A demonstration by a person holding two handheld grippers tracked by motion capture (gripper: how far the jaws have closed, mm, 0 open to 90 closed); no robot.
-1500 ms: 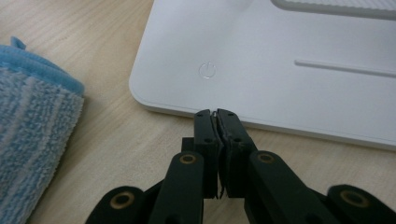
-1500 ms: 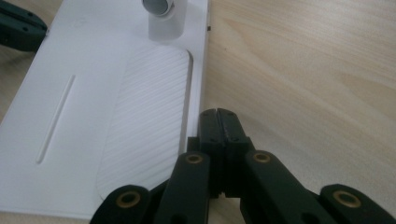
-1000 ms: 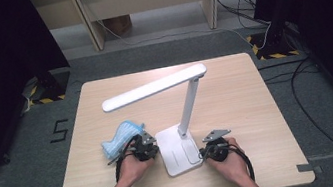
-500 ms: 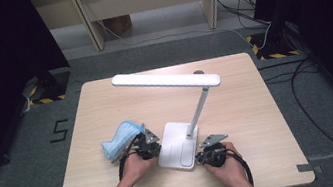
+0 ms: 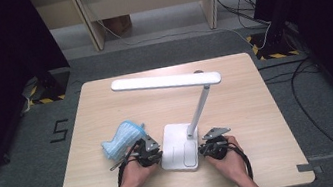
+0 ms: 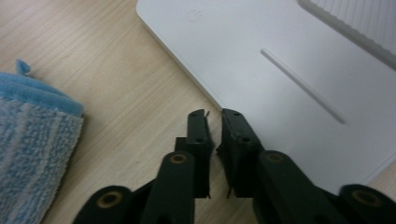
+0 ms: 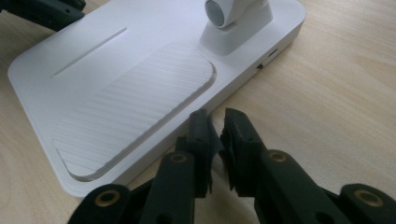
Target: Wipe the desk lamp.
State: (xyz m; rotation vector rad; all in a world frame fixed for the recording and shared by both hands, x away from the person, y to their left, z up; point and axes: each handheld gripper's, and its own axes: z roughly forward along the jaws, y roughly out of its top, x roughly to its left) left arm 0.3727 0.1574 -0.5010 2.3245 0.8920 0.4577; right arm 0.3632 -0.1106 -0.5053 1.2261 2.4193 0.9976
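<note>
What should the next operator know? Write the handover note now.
Left gripper: jaws have just been opening, narrow gap, nothing between them, at the left edge of the desk lamp base.
Right gripper: the same, at the base's right edge.
Done: lamp stands upright near the front of the table.
Blue microfibre cloth lies left of the base, apart from the jaws.
Left: probably picking up the cloth.
</note>
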